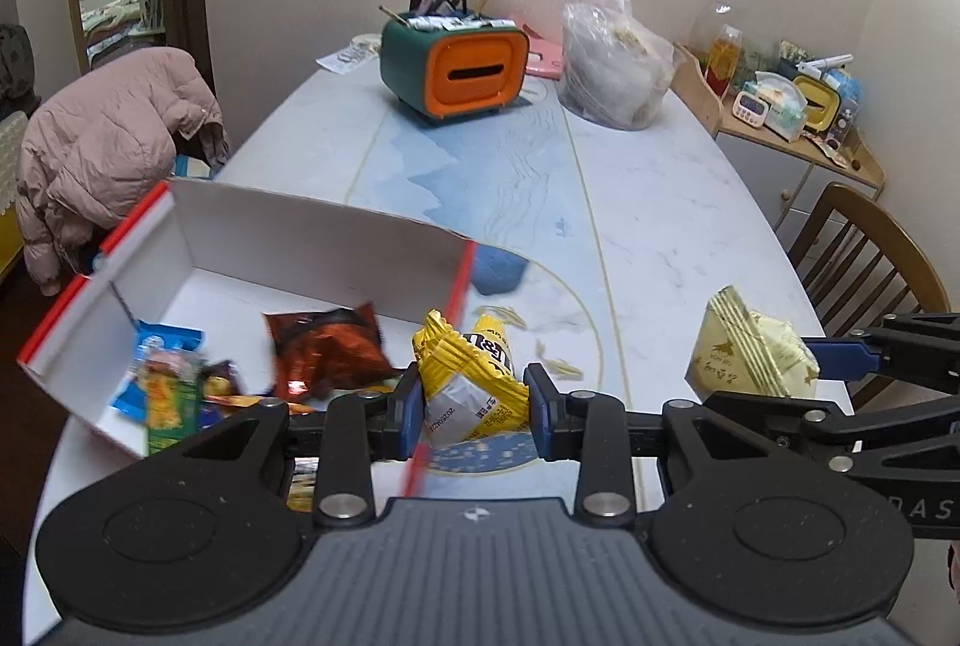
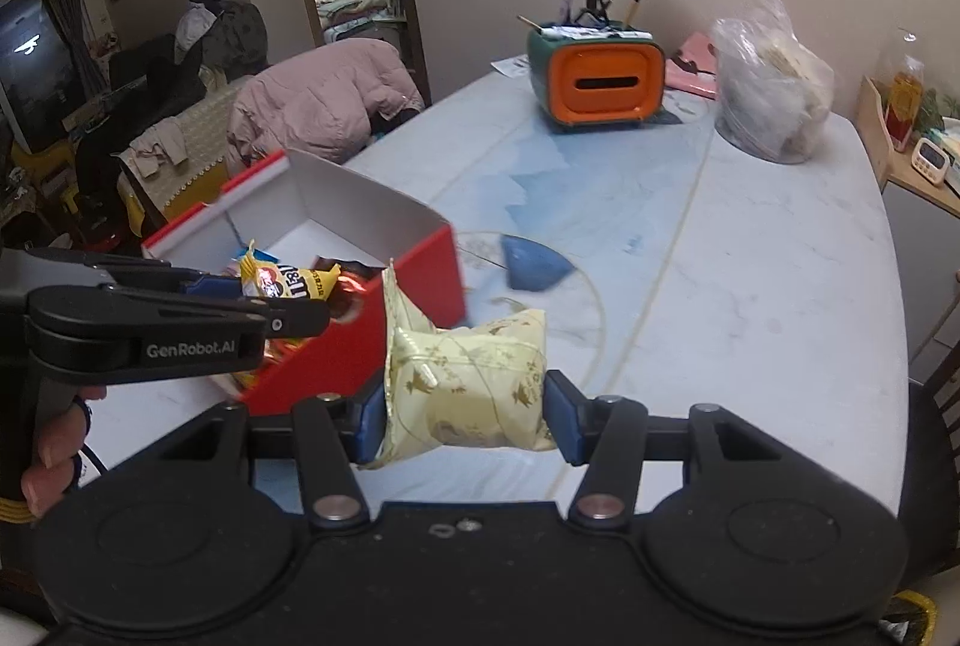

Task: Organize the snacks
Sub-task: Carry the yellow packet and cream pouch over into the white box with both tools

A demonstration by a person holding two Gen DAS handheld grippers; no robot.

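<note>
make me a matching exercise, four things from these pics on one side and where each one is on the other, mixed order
Things:
1. yellow candy packet
2. pale yellow snack bag
3. brown-orange packet
4. orange tissue box

Places:
A. lying inside the red and white box
B. held in the right claw
C. standing at the far end of the table
D. held in the left claw

Pairs: 1-D, 2-B, 3-A, 4-C

Snacks (image 1: 174,382) in the box (image 1: 312,238) left of the left gripper (image 1: 474,406) are blurred; labels unreadable.
</note>
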